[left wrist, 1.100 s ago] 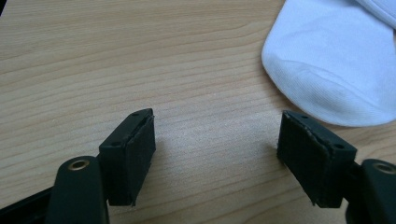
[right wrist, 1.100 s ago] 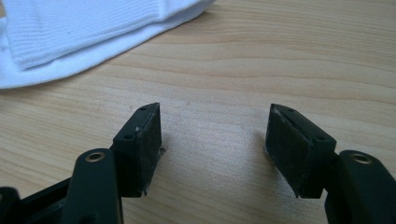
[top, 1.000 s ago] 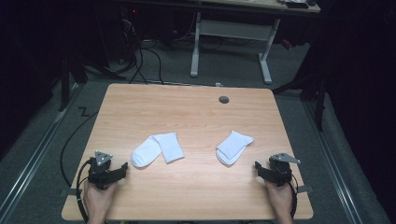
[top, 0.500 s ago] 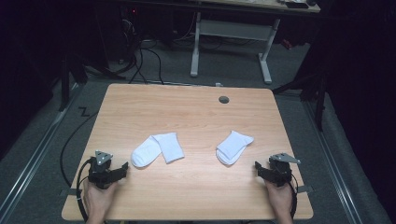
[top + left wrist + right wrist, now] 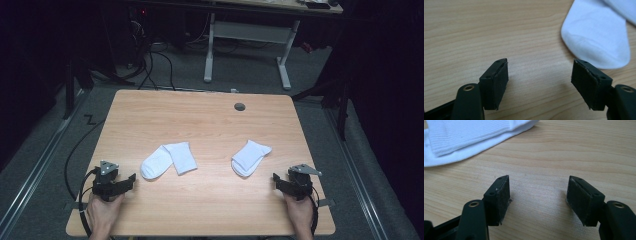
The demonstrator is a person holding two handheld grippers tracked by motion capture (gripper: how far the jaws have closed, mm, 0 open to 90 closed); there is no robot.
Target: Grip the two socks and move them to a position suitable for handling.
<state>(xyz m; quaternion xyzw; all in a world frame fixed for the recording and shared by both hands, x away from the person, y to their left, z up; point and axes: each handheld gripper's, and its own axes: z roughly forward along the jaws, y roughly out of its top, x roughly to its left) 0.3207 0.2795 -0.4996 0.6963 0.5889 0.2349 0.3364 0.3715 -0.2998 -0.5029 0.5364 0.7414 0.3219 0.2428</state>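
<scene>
White folded sock (image 5: 599, 37) is cut off beyond left gripper (image 5: 540, 82).

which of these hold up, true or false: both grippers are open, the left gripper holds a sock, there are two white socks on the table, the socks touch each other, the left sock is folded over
1. Both grippers are open. True: the left gripper and the right gripper each show a wide gap over bare wood; the left one's jaws have just been closing a little, with nothing between them.
2. The left gripper holds a sock. False: the left sock lies just beyond it, not gripped.
3. Two white socks lie on the table. True.
4. The socks touch each other. False: the right sock lies apart, with bare wood between them.
5. The left sock is folded over. True.
</scene>
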